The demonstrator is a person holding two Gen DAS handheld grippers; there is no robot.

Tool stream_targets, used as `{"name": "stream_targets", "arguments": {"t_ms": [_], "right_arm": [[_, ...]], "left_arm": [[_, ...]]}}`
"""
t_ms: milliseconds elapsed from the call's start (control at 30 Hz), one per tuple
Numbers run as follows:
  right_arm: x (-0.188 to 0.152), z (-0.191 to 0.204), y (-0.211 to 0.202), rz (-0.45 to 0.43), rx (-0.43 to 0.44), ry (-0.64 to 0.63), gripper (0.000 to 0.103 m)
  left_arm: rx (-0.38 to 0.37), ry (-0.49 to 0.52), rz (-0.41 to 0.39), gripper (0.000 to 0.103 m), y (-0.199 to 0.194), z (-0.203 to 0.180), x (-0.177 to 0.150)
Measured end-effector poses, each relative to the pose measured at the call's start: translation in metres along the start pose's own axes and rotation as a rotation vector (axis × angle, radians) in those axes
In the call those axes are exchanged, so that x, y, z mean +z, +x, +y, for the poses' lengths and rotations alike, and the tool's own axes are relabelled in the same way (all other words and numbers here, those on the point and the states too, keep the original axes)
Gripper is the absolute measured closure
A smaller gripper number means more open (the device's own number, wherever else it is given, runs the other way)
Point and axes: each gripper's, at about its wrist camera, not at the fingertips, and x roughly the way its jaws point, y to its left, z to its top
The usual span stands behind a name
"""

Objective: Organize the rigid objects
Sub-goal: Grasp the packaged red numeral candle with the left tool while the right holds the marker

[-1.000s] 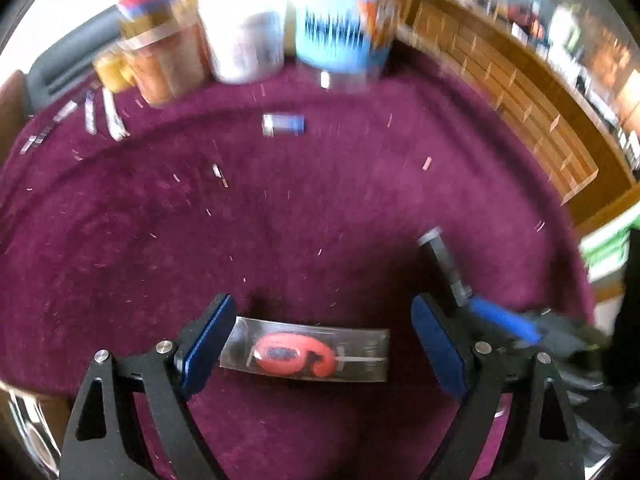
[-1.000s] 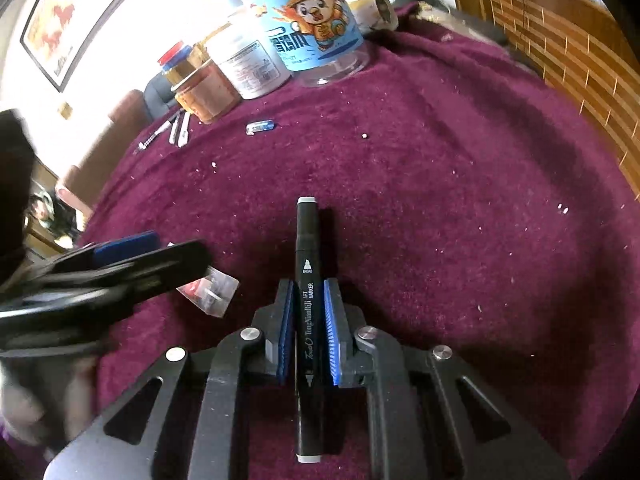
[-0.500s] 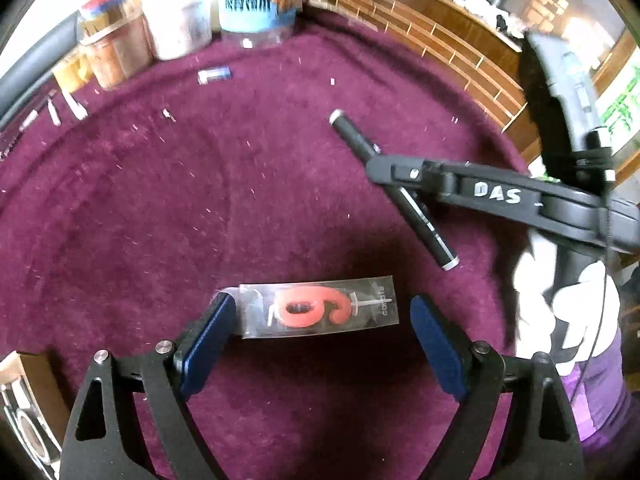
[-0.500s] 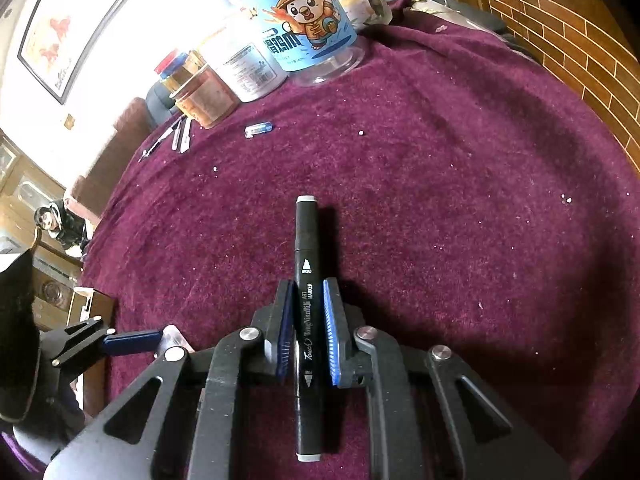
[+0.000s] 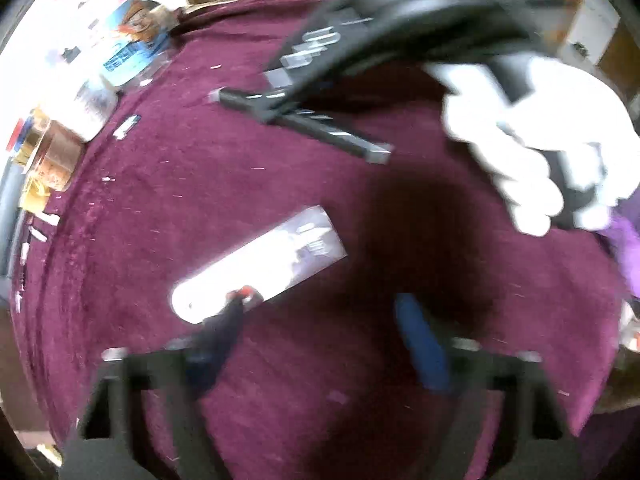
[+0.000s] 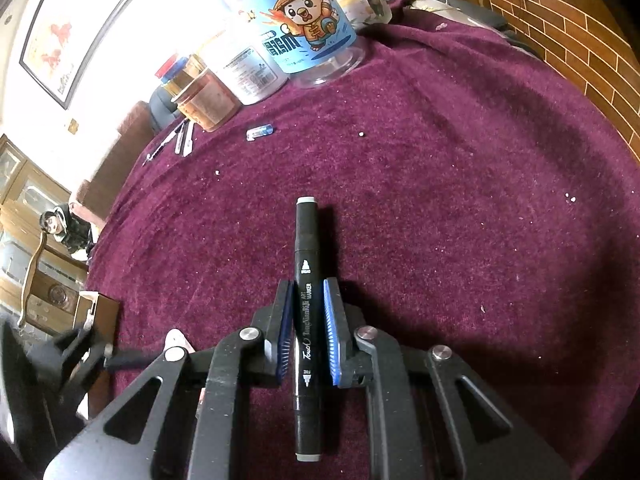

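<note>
My right gripper is shut on a black art marker and holds it over the maroon cloth; the marker also shows in the left wrist view under the right gripper's black body. A clear packet with a red number candle lies on the cloth, glaring white, tilted, just beyond my left gripper. The left gripper is open and empty; its left pad is at the packet's near edge. The left view is blurred.
Several jars stand at the back: a blue cartoon-label tub, a white-label jar, an orange jar. A small blue-capped item and metal tools lie near them. A cardboard box sits left.
The left gripper has swung and turned, so the candle packet now lies tilted up-right of its left pad. The right gripper still holds the marker, shifted little.
</note>
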Motion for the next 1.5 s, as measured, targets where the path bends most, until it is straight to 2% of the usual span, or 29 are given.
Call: {"name": "stream_targets", "arguments": {"t_ms": [33, 67, 100, 133, 167, 200, 233, 300, 400, 500, 533, 600, 633, 667, 700, 767, 800, 833, 900, 933, 1100, 1167, 1233, 1267, 1367, 1433, 1500], "right_arm": [[0.0, 0.001, 0.0, -0.001, -0.003, -0.002, 0.091], [0.0, 0.001, 0.0, -0.003, -0.007, -0.004, 0.091], [-0.001, 0.002, 0.0, -0.005, -0.009, -0.006, 0.091], [-0.001, 0.002, 0.0, -0.006, -0.008, -0.004, 0.091], [-0.001, 0.001, 0.0, -0.006, -0.005, -0.001, 0.091], [0.0, 0.0, 0.0, -0.006, -0.002, 0.001, 0.091], [0.0, -0.001, -0.001, -0.005, 0.002, 0.004, 0.091], [0.0, -0.001, -0.001, -0.005, 0.005, 0.007, 0.091], [0.001, -0.001, -0.001, -0.005, 0.004, 0.009, 0.091], [0.001, -0.001, 0.0, -0.006, 0.003, 0.008, 0.091], [0.001, -0.001, 0.0, -0.005, 0.004, 0.007, 0.091], [0.001, -0.002, 0.0, -0.007, 0.006, 0.007, 0.091], [0.001, -0.002, 0.0, -0.007, 0.007, 0.007, 0.091], [0.001, -0.002, 0.0, -0.008, 0.007, 0.006, 0.091], [0.002, -0.002, 0.0, -0.01, 0.006, 0.005, 0.091], [0.001, 0.0, 0.001, -0.014, 0.001, -0.002, 0.091], [0.001, 0.001, 0.001, -0.017, -0.003, -0.008, 0.091], [0.001, 0.002, 0.001, -0.018, -0.012, -0.02, 0.091], [0.0, 0.005, 0.001, -0.021, -0.025, -0.036, 0.091], [-0.001, 0.006, 0.001, -0.023, -0.031, -0.042, 0.091], [-0.002, 0.004, 0.0, -0.037, -0.026, -0.03, 0.091], [-0.002, 0.004, 0.0, -0.043, -0.025, -0.034, 0.091], [-0.003, 0.005, 0.0, -0.05, -0.031, -0.042, 0.091], [-0.003, 0.006, 0.0, -0.054, -0.036, -0.045, 0.091], [-0.004, 0.006, -0.001, -0.058, -0.034, -0.047, 0.091], [-0.003, 0.004, -0.001, -0.057, -0.024, -0.043, 0.091], [-0.001, 0.002, 0.0, -0.053, -0.011, -0.037, 0.091]], "left_arm": [[-0.043, 0.001, 0.016, 0.095, 0.001, -0.005, 0.0], [-0.022, 0.018, 0.014, 0.094, 0.0, -0.012, -0.001], [0.03, 0.039, -0.01, 0.094, -0.004, -0.016, 0.0], [0.06, 0.055, -0.042, 0.091, -0.008, -0.017, 0.002], [0.057, 0.052, -0.078, 0.087, -0.015, -0.013, 0.004], [0.055, 0.041, -0.1, 0.071, -0.019, -0.008, 0.006], [0.082, 0.03, -0.128, 0.05, -0.025, -0.002, 0.008], [0.139, 0.046, -0.169, 0.037, -0.03, 0.004, 0.012], [0.176, 0.077, -0.166, 0.037, -0.023, 0.012, 0.017], [0.166, 0.113, -0.093, 0.036, 0.001, 0.017, 0.019], [0.174, 0.128, -0.069, 0.032, 0.009, 0.016, 0.017], [0.182, 0.14, -0.11, 0.024, 0.011, 0.015, 0.016], [0.168, 0.128, -0.097, 0.023, 0.014, 0.019, 0.017], [0.146, 0.087, -0.086, 0.025, 0.016, 0.023, 0.017], [0.11, 0.041, -0.086, 0.031, 0.014, 0.026, 0.016], [0.127, 0.02, -0.118, 0.041, 0.01, 0.022, 0.012], [0.14, 0.011, -0.126, 0.065, 0.007, 0.02, 0.01], [0.141, -0.009, -0.13, 0.081, 0.002, 0.02, 0.007], [0.049, -0.102, -0.153, 0.103, -0.013, 0.024, -0.002], [0.05, -0.141, -0.168, 0.103, -0.018, 0.026, -0.007], [0.083, -0.202, -0.188, 0.103, -0.03, 0.02, -0.03], [0.078, -0.164, -0.205, 0.095, -0.029, 0.021, -0.027], [0.095, -0.118, -0.205, 0.049, -0.029, 0.019, -0.023], [0.129, -0.074, -0.22, 0.042, -0.028, 0.017, -0.018], [0.219, 0.071, -0.219, 0.039, -0.022, 0.015, -0.003], [0.179, 0.104, -0.182, 0.039, -0.014, 0.019, 0.007], [0.177, 0.143, -0.148, 0.039, -0.002, 0.022, 0.014]]}}
